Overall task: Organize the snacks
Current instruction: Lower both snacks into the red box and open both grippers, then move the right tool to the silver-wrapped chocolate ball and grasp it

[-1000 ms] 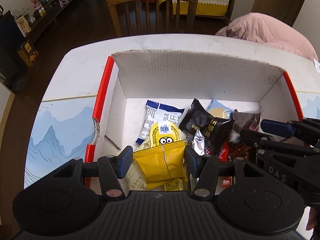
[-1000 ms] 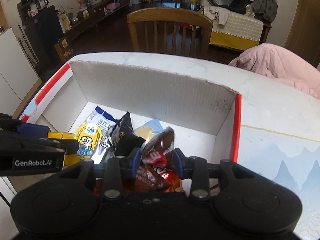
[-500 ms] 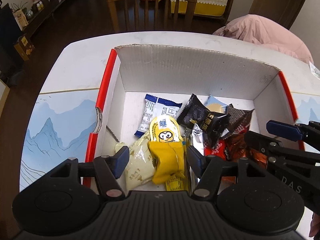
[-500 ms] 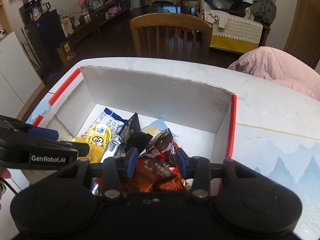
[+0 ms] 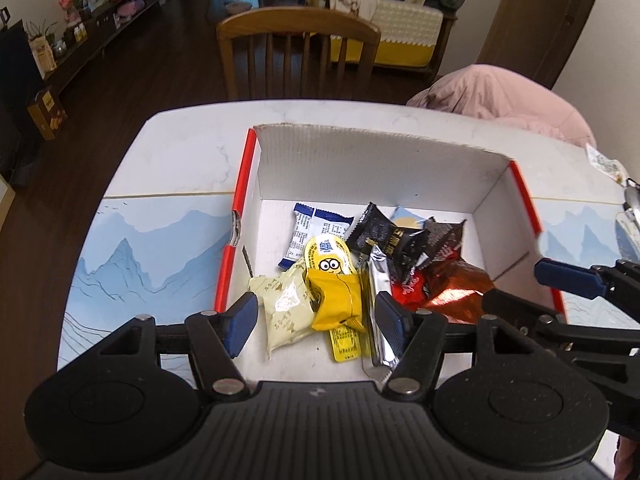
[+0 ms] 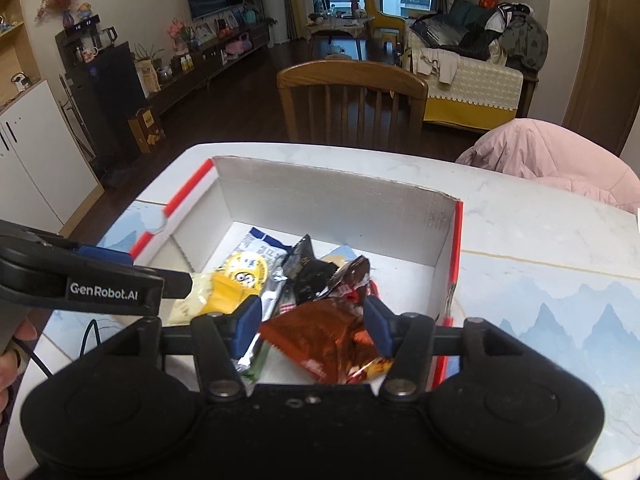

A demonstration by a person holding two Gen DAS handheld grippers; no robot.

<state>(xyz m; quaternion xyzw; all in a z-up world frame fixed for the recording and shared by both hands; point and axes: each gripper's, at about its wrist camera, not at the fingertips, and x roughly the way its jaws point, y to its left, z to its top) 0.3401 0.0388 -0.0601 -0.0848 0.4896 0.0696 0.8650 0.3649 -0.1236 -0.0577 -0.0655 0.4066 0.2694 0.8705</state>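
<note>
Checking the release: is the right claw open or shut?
Open. The right claw has just been opening; its pads stand clear of the orange packet lying in the box.

wooden chair (image 5: 298, 54) — behind table (image 5: 188, 152) | pink jacket (image 5: 504, 96) — far right | sofa (image 6: 468, 80)
</note>
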